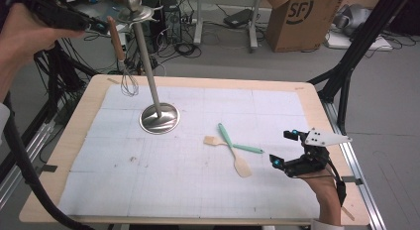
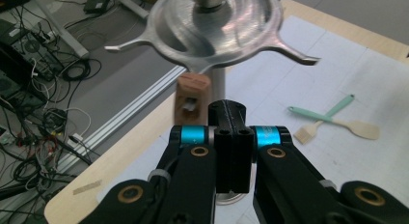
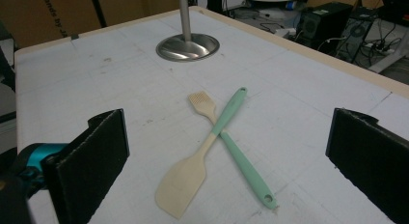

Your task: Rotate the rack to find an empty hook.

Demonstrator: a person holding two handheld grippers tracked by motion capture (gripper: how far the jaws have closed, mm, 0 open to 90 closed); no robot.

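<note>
A steel utensil stand (image 1: 159, 117) rises from the mat, its hooked top (image 2: 217, 26) right in front of my left gripper (image 1: 101, 26). That gripper's jaws (image 2: 230, 130) are shut together with nothing seen between them. A wooden-handled whisk (image 1: 118, 41) hangs upright beside the pole. Its handle end (image 2: 192, 94) sits just left of my jaw tips, under a hook; whether they touch I cannot tell. A beige spatula (image 1: 241, 167) and a pastry brush (image 1: 212, 140), both with mint handles, lie crossed on the mat. My right gripper (image 1: 283, 147) stands open just right of them. The spatula (image 3: 182, 181) and brush (image 3: 201, 102) lie between and ahead of its pads (image 3: 96, 156).
A pale gridded mat covers the wooden table (image 1: 94, 91). Beyond the far edge are cables, computer cases and a cardboard box (image 1: 302, 17) on the floor. A black frame leg (image 1: 346, 81) stands off the table's right corner.
</note>
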